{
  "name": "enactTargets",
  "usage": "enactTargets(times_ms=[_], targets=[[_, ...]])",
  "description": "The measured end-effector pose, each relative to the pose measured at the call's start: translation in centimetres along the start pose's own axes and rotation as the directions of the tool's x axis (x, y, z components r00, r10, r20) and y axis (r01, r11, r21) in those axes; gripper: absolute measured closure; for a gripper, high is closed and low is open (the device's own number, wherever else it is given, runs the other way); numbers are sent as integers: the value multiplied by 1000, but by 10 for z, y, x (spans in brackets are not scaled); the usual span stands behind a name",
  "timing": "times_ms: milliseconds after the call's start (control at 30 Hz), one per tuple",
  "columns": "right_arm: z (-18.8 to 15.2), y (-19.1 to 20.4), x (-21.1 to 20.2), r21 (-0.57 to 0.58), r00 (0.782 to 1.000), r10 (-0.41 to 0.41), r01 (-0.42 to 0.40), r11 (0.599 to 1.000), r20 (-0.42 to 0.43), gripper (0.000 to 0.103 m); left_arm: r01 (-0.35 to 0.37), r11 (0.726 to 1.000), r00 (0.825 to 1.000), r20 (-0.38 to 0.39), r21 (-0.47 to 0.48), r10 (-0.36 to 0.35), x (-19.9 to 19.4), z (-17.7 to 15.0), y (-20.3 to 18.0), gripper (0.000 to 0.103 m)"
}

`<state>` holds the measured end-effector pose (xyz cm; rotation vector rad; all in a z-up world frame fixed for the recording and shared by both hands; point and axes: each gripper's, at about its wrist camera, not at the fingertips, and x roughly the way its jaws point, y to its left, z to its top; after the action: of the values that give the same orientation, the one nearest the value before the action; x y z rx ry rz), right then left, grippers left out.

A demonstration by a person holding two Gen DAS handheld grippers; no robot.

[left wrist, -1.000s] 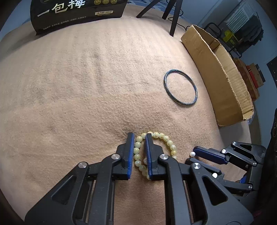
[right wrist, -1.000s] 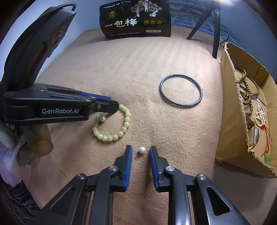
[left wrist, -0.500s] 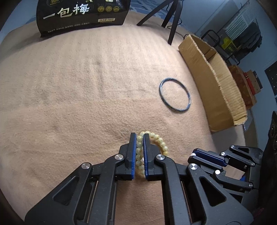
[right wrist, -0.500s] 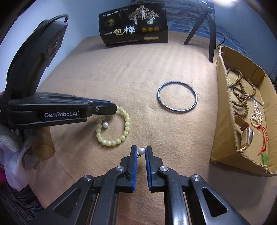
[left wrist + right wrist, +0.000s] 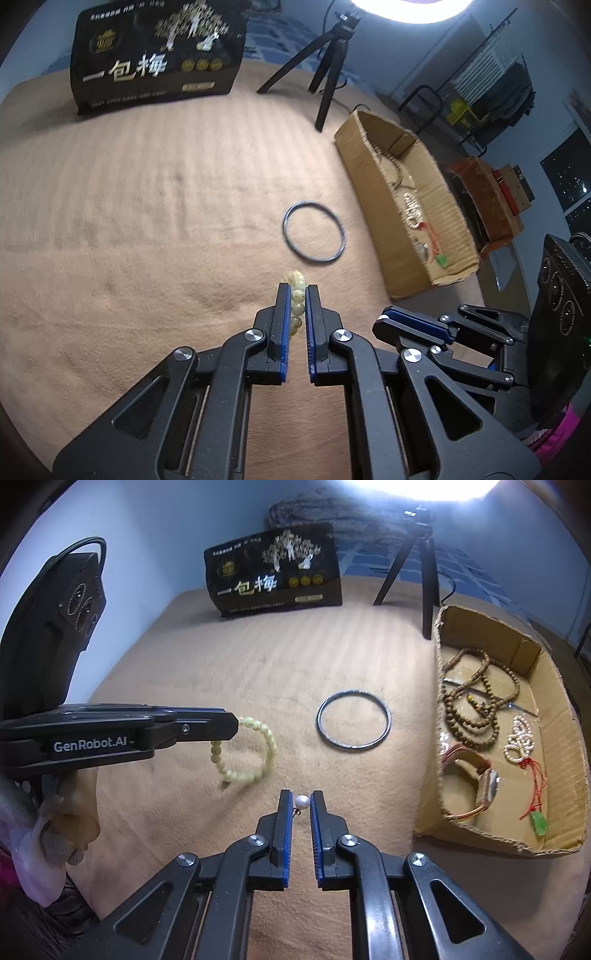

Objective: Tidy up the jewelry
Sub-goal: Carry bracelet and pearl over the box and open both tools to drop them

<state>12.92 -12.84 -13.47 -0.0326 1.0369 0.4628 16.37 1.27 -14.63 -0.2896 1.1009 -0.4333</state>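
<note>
My left gripper (image 5: pixel 297 295) is shut on a pale yellow bead bracelet (image 5: pixel 296 295) and holds it lifted above the tan blanket; in the right wrist view the bracelet (image 5: pixel 255 753) hangs from the left gripper (image 5: pixel 232 725). My right gripper (image 5: pixel 302 802) is shut on a small pearl earring (image 5: pixel 302 801), just above the blanket. A dark metal bangle (image 5: pixel 353 720) lies flat on the blanket between the grippers and the cardboard box (image 5: pixel 436 775); it also shows in the left wrist view (image 5: pixel 314 236). The right gripper (image 5: pixel 384 321) shows at the lower right of the left wrist view.
The cardboard box (image 5: pixel 373 184) at the right holds wooden bead strands (image 5: pixel 476 701), a pearl piece (image 5: pixel 519 740), a watch (image 5: pixel 480 779) and a green pendant (image 5: pixel 539 823). A black snack bag (image 5: pixel 273 579) and a tripod (image 5: pixel 424 572) stand at the back.
Both grippers closed, the left on the bracelet and the right on the pearl earring, then rose. The bracelet now hangs off the blanket. The second pearl is no longer seen inside the bracelet.
</note>
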Motion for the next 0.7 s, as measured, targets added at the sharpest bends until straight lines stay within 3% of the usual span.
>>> enactTargets(times_ms=[700], targets=[[23, -61, -53, 103, 989, -71, 57, 993, 131, 96, 98, 994, 990, 101, 49, -103, -23, 24, -62, 98]])
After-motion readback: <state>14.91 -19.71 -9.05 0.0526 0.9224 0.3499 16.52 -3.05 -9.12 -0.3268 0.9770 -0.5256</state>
